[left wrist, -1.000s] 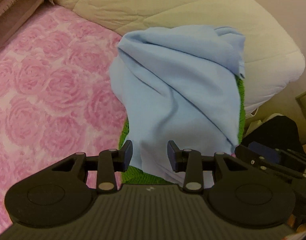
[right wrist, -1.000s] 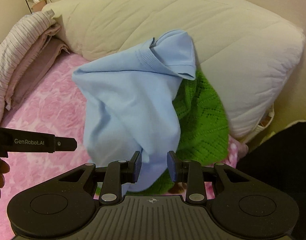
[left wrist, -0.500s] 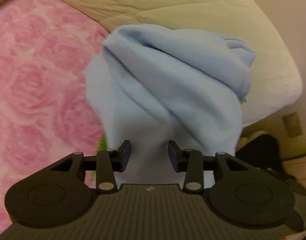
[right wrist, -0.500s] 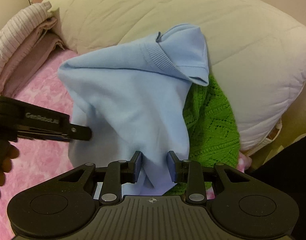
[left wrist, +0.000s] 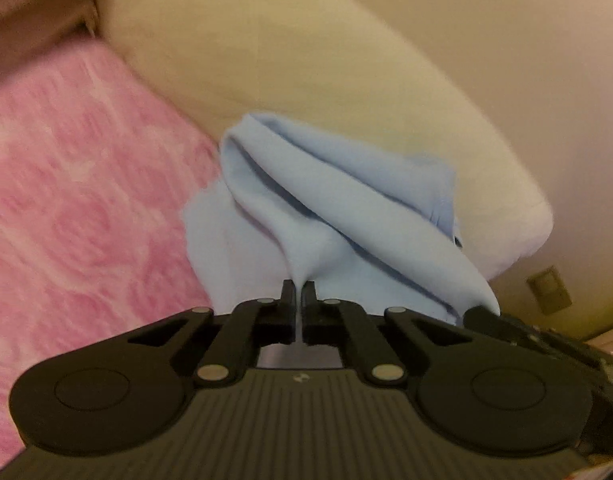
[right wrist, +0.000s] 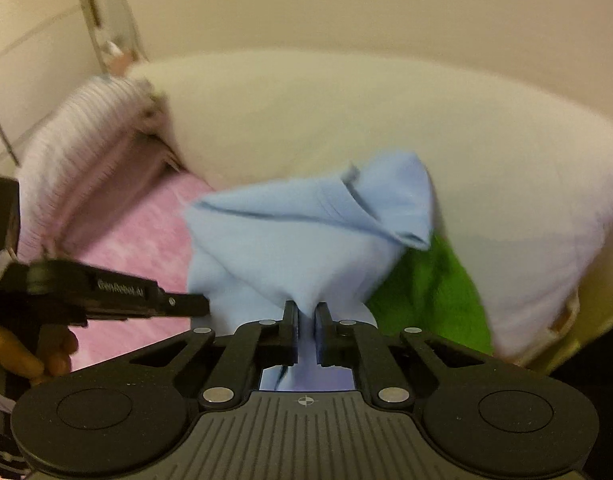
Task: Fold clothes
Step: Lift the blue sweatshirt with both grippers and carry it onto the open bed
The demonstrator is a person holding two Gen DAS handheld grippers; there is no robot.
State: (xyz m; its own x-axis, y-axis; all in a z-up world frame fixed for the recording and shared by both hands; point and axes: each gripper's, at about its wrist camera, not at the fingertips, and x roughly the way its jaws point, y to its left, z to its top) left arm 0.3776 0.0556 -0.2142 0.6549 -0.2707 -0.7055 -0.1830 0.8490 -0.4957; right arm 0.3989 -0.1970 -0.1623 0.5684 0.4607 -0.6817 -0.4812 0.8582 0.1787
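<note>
A light blue garment (left wrist: 330, 216) is bunched up and lifted off the pink rose bedspread (left wrist: 78, 208), in front of the cream duvet (left wrist: 314, 60). My left gripper (left wrist: 298, 289) is shut on a fold of its cloth. My right gripper (right wrist: 306, 309) is shut on another fold of the blue garment (right wrist: 298, 248); its ribbed collar hangs at the upper right. A green knitted garment (right wrist: 430, 300) lies under and to the right of it. The left gripper also shows in the right wrist view (right wrist: 198, 305), touching the blue cloth's left edge.
Folded striped and mauve clothes (right wrist: 86, 152) are stacked at the far left of the bed. The cream duvet (right wrist: 386, 120) fills the back. A wall outlet (left wrist: 549, 290) is low on the right. The right gripper's tip (left wrist: 482, 314) shows at the blue cloth's right corner.
Both grippers have closed on the blue garment and raised it, so it hangs in folds. Both views have tilted up towards the duvet and wall. The frames are blurred by motion.
</note>
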